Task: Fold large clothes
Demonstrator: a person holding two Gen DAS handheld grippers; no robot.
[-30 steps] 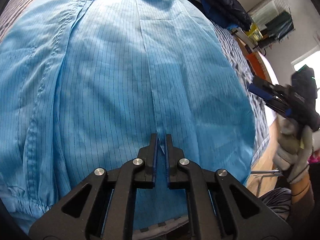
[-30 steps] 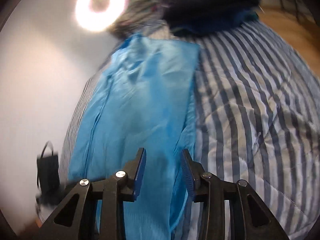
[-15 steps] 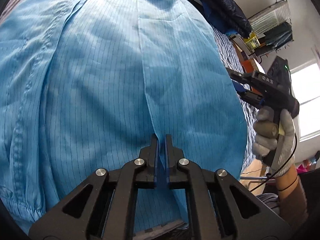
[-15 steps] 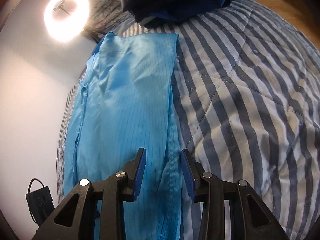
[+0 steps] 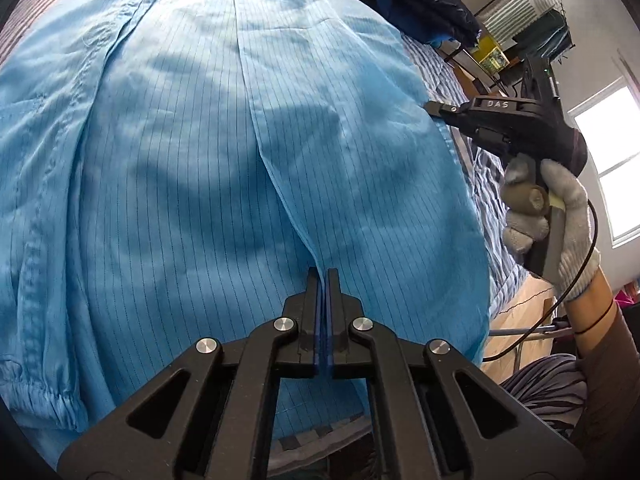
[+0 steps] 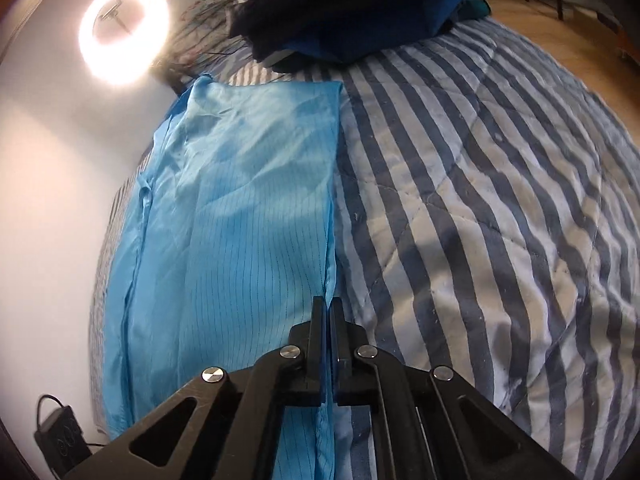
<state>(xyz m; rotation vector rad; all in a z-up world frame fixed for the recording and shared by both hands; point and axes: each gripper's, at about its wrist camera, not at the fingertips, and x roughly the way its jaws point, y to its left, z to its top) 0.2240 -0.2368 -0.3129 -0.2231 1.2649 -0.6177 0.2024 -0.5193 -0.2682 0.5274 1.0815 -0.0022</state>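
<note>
A large light-blue pinstriped garment [image 5: 168,168] lies spread flat on a striped bed; it also shows in the right wrist view [image 6: 248,216]. My left gripper [image 5: 323,276] is shut on the garment's centre placket edge near the hem. My right gripper [image 6: 328,304] is shut on the garment's right side edge where it meets the bedcover. In the left wrist view the right gripper [image 5: 434,110] reaches the garment's right edge, held by a gloved hand [image 5: 560,208].
The blue-and-white striped quilt [image 6: 480,200] covers the bed to the right of the garment. A pile of dark clothes [image 6: 360,4] sits at the head of the bed. A ring light [image 6: 120,28] glows on the wall. A black box [image 6: 60,440] lies by the bed.
My right gripper came down to the garment's right edge and closed on it. My left gripper kept its hold on the placket and its jaws closed tighter.
</note>
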